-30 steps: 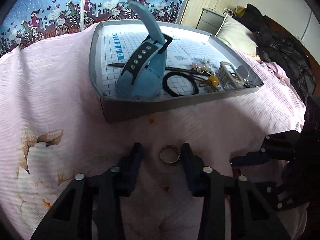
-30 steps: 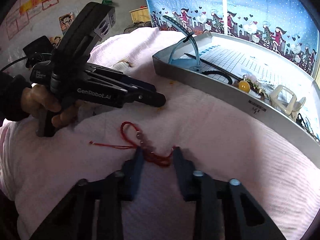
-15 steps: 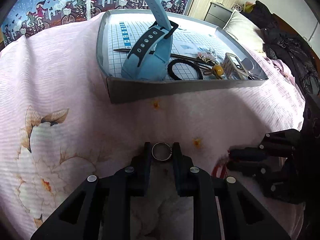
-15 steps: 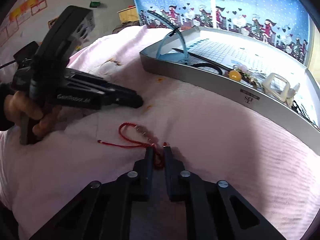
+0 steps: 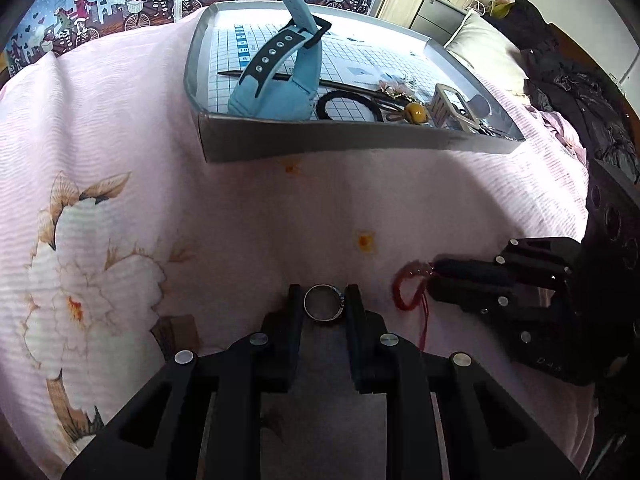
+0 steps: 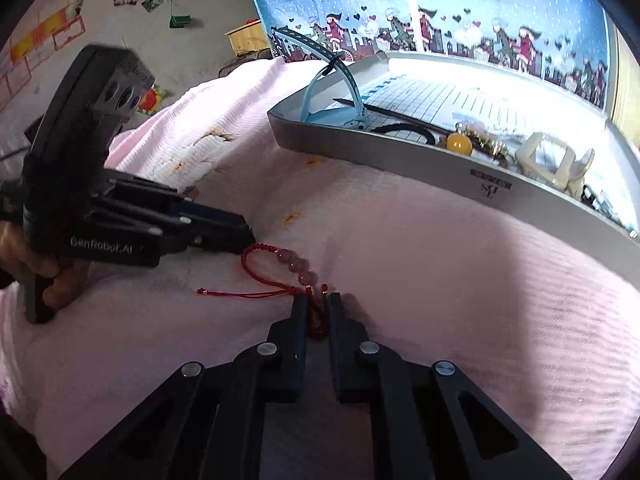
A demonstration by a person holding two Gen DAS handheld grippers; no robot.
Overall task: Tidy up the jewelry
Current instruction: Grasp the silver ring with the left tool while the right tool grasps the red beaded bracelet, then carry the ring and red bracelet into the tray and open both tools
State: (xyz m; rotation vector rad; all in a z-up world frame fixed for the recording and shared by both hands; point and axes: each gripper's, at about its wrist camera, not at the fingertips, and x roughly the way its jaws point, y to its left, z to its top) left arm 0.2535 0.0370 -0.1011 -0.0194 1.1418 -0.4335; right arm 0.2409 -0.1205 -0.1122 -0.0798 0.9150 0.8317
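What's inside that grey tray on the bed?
The grey tray holds a blue watch, black hair tie, yellow bead and white clip. Its near wall hides whatever lies lower.

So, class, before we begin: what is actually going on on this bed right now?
A person is tidying jewelry with a hand-held gripper in each hand. The left hand-held gripper is closed on a silver ring, and the right hand-held gripper pinches the red cord bracelet with pink beads. Both pieces are still low over the pink bedspread. The grey tray beyond already holds a blue watch, a black hair tie and other pieces.
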